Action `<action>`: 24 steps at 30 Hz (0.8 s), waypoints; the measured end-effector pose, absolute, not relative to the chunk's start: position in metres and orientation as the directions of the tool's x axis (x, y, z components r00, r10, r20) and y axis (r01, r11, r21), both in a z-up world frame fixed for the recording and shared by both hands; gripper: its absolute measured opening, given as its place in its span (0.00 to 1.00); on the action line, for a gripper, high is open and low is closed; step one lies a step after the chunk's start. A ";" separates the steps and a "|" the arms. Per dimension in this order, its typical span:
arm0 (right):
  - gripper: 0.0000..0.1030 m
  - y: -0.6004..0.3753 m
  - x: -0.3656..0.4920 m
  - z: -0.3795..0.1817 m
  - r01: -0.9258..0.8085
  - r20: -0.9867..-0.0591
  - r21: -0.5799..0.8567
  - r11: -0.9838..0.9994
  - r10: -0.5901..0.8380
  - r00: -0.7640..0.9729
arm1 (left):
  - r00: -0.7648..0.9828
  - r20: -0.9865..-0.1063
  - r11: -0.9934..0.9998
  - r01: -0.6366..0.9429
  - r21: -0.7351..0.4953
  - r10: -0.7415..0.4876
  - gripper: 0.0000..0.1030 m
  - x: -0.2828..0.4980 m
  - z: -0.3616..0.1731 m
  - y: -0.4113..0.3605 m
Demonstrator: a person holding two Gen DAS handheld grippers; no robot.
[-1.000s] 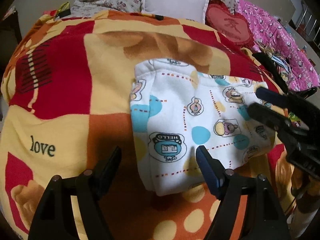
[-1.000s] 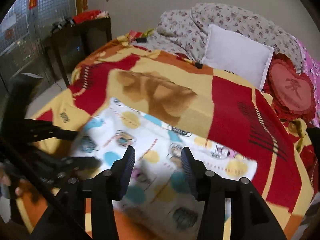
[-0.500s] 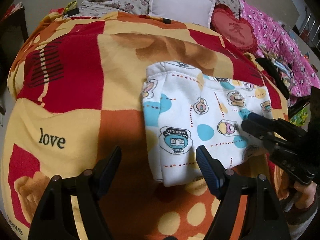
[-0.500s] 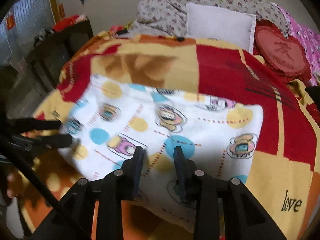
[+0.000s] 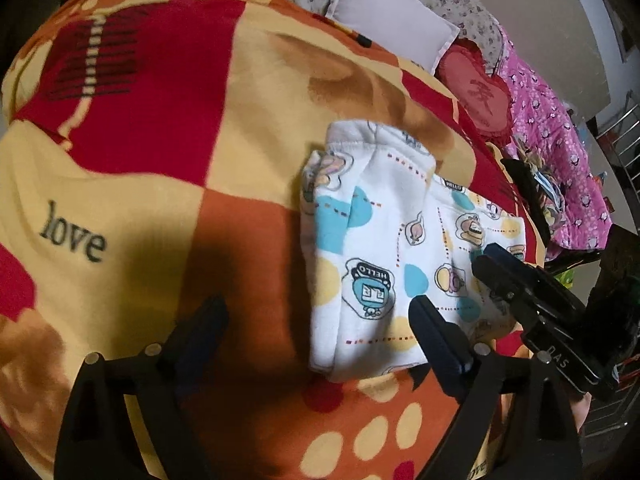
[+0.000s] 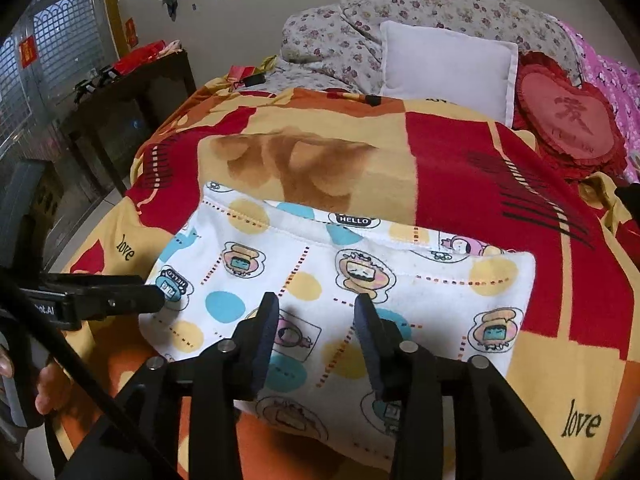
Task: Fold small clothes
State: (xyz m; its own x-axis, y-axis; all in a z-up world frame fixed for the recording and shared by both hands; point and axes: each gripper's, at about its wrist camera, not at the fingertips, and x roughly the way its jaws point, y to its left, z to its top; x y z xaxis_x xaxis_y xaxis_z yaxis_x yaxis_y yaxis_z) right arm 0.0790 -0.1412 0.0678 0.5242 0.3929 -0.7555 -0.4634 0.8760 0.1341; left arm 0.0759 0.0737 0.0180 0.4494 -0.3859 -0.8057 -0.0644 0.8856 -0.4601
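Observation:
A small white garment (image 5: 380,248) printed with cartoon figures and blue and yellow dots lies folded flat on the blanket; the right wrist view shows it as a wide rectangle (image 6: 360,272). My left gripper (image 5: 320,316) hovers at its left edge, jaws opening. One finger is over the cloth and the other over bare blanket, with nothing pinched. My right gripper (image 6: 316,312) hangs over the garment's near middle, jaws opening, with flat cloth below the gap and none gripped. Each gripper shows in the other's view: the right gripper (image 5: 494,268) and the left gripper (image 6: 152,300).
The red, yellow and orange blanket (image 5: 160,120) with "love" printed on it covers the bed. A white pillow (image 6: 444,68), a red heart cushion (image 6: 568,120) and a floral quilt (image 6: 340,32) lie at the head. A dark cabinet (image 6: 120,120) stands left of the bed.
The garment has settled flat after being in motion. My left gripper's jaws have widened and its view has rolled. My right gripper's jaws narrowed, then widened, and it came down closer over the cloth.

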 end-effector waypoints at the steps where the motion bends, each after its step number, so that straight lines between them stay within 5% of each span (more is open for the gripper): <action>1: 0.42 -0.142 0.081 0.066 -0.460 -0.758 0.132 0.878 0.389 0.524 | 0.448 -0.806 0.887 -0.058 -0.458 -0.387 0.90 0.077 0.016 0.070; 10: 0.42 -0.144 0.092 0.045 -0.451 -0.778 0.118 0.885 0.365 0.512 | 0.455 -0.797 0.900 0.027 -0.434 -0.398 0.89 0.083 0.016 0.045; 12: 0.42 -0.147 0.093 0.042 -0.451 -0.769 0.131 0.883 0.378 0.516 | 0.452 -0.788 0.892 0.042 -0.450 -0.418 0.81 0.083 0.016 0.042; 14: 0.42 -0.148 0.093 0.041 -0.453 -0.766 0.140 0.880 0.386 0.514 | 0.440 -0.791 0.892 0.052 -0.450 -0.425 0.54 0.086 0.015 0.039; 20: 0.41 -0.152 0.089 0.053 -0.458 -0.744 0.185 0.870 0.428 0.513 | 0.432 -0.770 0.859 0.023 -0.511 -0.470 0.38 0.092 0.010 0.051; 24: 0.29 -0.145 0.092 0.038 -0.457 -0.773 0.150 0.877 0.393 0.499 | 0.430 -0.762 0.850 0.026 -0.526 -0.484 0.30 0.095 0.015 0.050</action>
